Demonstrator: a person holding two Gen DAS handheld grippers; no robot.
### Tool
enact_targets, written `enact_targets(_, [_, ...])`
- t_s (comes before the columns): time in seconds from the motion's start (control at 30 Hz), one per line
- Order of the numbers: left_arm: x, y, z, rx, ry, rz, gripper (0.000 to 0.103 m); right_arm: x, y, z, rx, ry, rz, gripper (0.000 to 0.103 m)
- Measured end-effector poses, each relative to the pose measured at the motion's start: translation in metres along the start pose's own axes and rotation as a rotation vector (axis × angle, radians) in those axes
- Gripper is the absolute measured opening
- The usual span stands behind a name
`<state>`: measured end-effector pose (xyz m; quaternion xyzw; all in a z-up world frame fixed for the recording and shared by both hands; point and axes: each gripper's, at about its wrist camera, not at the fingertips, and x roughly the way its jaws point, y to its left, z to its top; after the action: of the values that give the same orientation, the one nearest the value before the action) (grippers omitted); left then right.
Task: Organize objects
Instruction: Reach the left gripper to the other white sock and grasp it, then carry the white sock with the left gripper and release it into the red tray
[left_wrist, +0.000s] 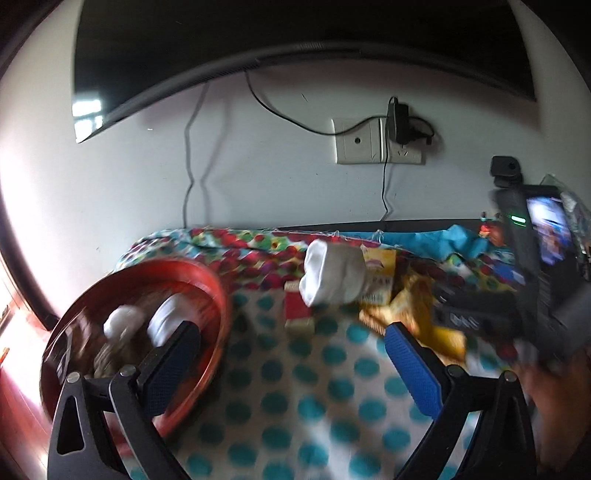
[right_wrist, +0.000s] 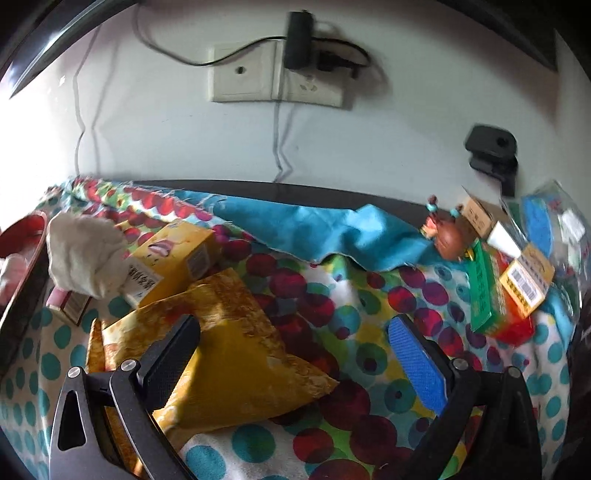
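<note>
Nearest in the left wrist view, the left gripper (left_wrist: 291, 339) is held wide open with nothing between its jaws, above the polka-dot cloth (left_wrist: 295, 406). The red bowl (left_wrist: 207, 280) lies at about nine o'clock of it, touching or just behind the left finger, and already holds two white rolled items (likely socks, though blur prevents certainty) among other brownish contents. The step in hand is judged to be between placements: a drop into the bowl appears done and a fresh item is to be sought.

In the right wrist view, the right gripper (right_wrist: 295, 339) is likewise spread wide and empty, its left finger overlapping a crumpled yellow packet (right_wrist: 236, 354) lying beneath it. The packet is judged the likeliest next pick; the jaws would need lowering around its raised fold and closing without snagging the cloth.

Further out, at eleven o'clock of the right gripper, a white rolled sock (right_wrist: 85, 254) rests on a yellow carton (right_wrist: 177, 254), with a small red box (right_wrist: 70, 306) just beside. At two o'clock a cluster of medicine boxes (right_wrist: 509, 291) and a small brown figurine (right_wrist: 448, 238) is noted.

The surface is a table draped in spotted fabric, with a blue cloth (right_wrist: 325, 229) bunched along the far edge. Beyond, a white wall carries a socket plate (right_wrist: 277, 74) with a plugged adapter and hanging cables; a dark screen (left_wrist: 258, 33) is mounted above.
</note>
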<state>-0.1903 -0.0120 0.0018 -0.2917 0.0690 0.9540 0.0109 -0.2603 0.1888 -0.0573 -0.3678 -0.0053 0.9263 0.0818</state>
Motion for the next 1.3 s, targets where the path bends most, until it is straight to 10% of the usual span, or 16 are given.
enact_targets(0.6, [0.113,-0.033,0.034,0.005,0.134,-0.009,0.101,-0.001,-0.004,0.001,0.015,-0.009,0.036,0.102])
enact_targets(0.73, [0.114,-0.037,0.032,0.027,0.136,0.005,0.056,-0.001,-0.005,0.001,0.025,-0.016,0.036,0.103])
enact_targets(0.83, [0.114,-0.040,0.031,0.034,0.145,-0.006,0.046,-0.002,-0.005,0.001,0.024,-0.019,0.037,0.103])
enact_targets(1.3, [0.080,-0.011,0.040,-0.014,0.104,0.036,0.040,-0.003,0.000,0.001,-0.006,-0.020,0.014,0.103])
